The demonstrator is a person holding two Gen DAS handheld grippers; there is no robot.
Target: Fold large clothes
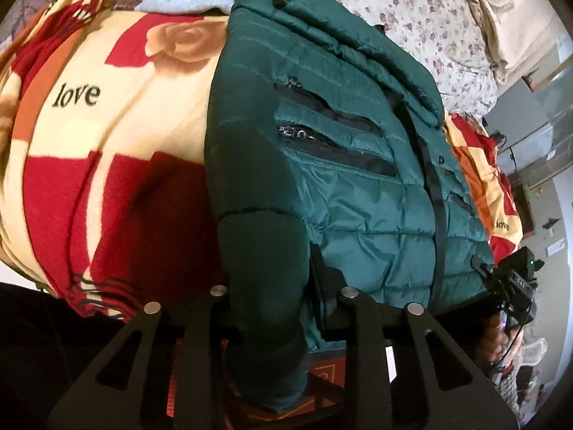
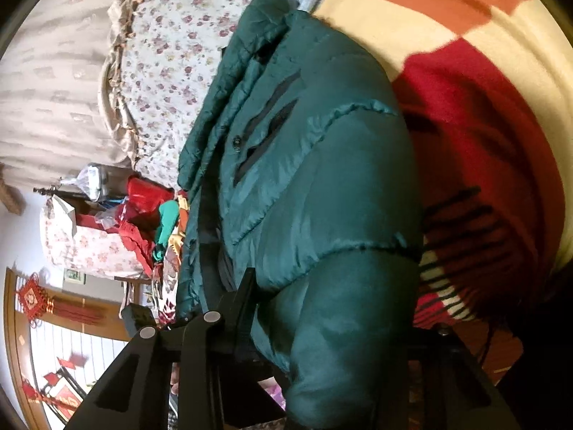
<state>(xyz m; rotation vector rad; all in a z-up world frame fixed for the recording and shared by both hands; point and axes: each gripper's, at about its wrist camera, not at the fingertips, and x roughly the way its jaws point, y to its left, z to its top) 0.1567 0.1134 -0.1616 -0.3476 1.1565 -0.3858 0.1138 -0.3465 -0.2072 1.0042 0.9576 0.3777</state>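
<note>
While my left tool (image 1: 272, 308) and right tool (image 2: 322, 326) each pinch a sleeve cuff of the green jacket (image 1: 358, 179) lying on the bed's blanket (image 1: 89, 143), I'd next fold both sleeves across its front.

The dark green quilted puffer jacket (image 1: 358, 186) hides both grippers' fingertips, its cuffs cut off at the near edge.
</note>
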